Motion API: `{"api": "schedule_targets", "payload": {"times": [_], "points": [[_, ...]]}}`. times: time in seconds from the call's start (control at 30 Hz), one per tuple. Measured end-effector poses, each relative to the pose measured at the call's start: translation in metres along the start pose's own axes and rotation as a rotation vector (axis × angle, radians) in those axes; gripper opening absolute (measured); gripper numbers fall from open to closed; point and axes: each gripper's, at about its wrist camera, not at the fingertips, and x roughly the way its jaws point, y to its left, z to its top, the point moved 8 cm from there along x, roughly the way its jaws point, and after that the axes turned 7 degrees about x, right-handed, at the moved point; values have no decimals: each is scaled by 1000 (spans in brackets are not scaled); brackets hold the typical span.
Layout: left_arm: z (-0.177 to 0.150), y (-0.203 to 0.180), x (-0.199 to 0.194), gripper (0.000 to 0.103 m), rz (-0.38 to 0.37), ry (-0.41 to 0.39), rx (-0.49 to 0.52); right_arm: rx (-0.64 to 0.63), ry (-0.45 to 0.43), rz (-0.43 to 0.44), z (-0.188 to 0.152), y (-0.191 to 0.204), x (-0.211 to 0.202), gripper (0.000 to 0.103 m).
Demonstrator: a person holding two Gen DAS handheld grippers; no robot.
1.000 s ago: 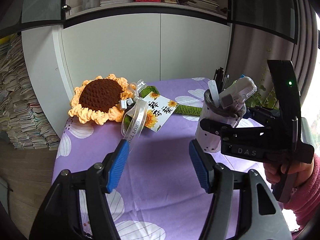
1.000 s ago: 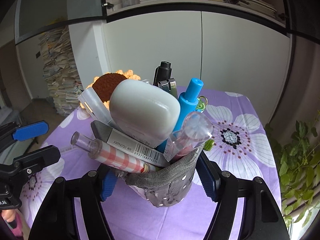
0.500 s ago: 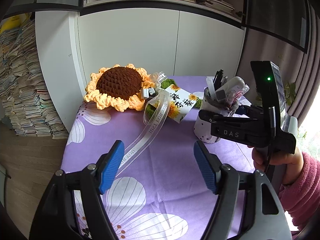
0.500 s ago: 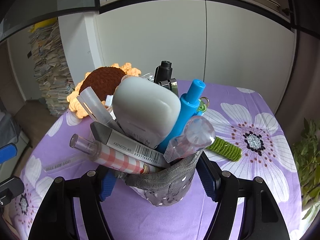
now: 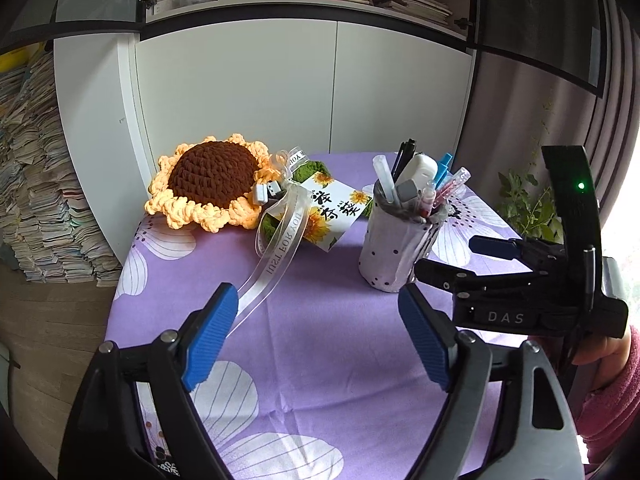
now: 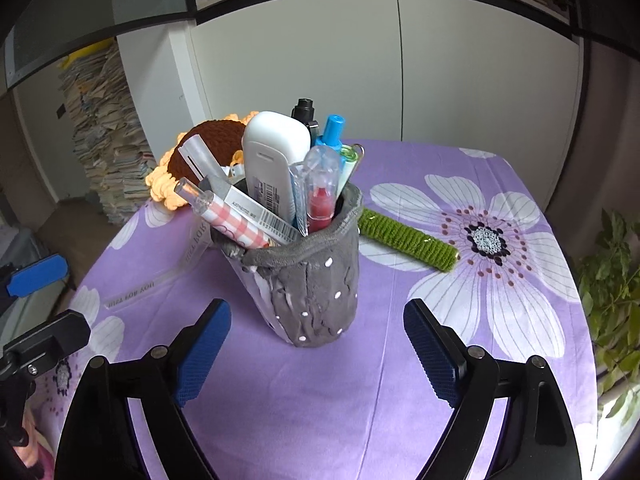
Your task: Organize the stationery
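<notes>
Two grippers part: right gripper [image 6: 316,354], jaws just opened, frees the upright pen holder [image 6: 308,280] on the purple tablecloth [image 6: 460,340]; left gripper [image 5: 320,340] hangs wide, empty, apparently finished

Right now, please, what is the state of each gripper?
Left gripper: open, holding nothing; its jaws have just been opening.
Right gripper: open, just opened off the grey pen holder, which stands free on the table.

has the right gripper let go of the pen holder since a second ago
Yes. The right gripper has just been opening; its pads now stand clear of the pen holder, which stands alone on the purple tablecloth.
</notes>
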Motion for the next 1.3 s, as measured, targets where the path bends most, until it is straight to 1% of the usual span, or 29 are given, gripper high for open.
{"api": "schedule_targets", "payload": {"times": [0.1, 0.2, 0.33, 0.4, 0.57, 0.63, 0.73, 0.77, 1.0, 1.1, 1.3], "points": [[3, -4, -3, 84, -5, -9, -6, 44, 2, -10, -5, -8, -15, 89], [6, -11, -7, 86, -8, -20, -5, 62, -33, -27, -2, -12, -36, 89], [11, -23, -16, 87, -8, -39, 11, 37, -100, -80, 4, -11, -66, 89], [12, -29, -22, 88, -3, -47, 23, 14, -131, -92, 5, -9, -81, 89], [14, -39, -39, 91, 15, -63, 32, -31, -183, -122, 3, 1, -109, 89], [15, -40, -48, 93, 33, -72, 40, -33, -200, -143, 2, 1, -120, 89], [17, -40, -64, 101, 73, -100, 43, -18, -223, -136, -1, 1, -138, 89], [18, -41, -71, 102, 82, -112, 43, -9, -229, -133, -1, 1, -143, 89], [22, -48, -115, 102, 108, -179, 38, 25, -294, -132, -7, 2, -186, 89], [28, -55, -139, 102, 117, -224, 46, 32, -322, -121, -10, 6, -205, 89], [37, -75, -180, 102, 134, -321, 82, 5, -428, -129, -12, 19, -256, 89]]}}
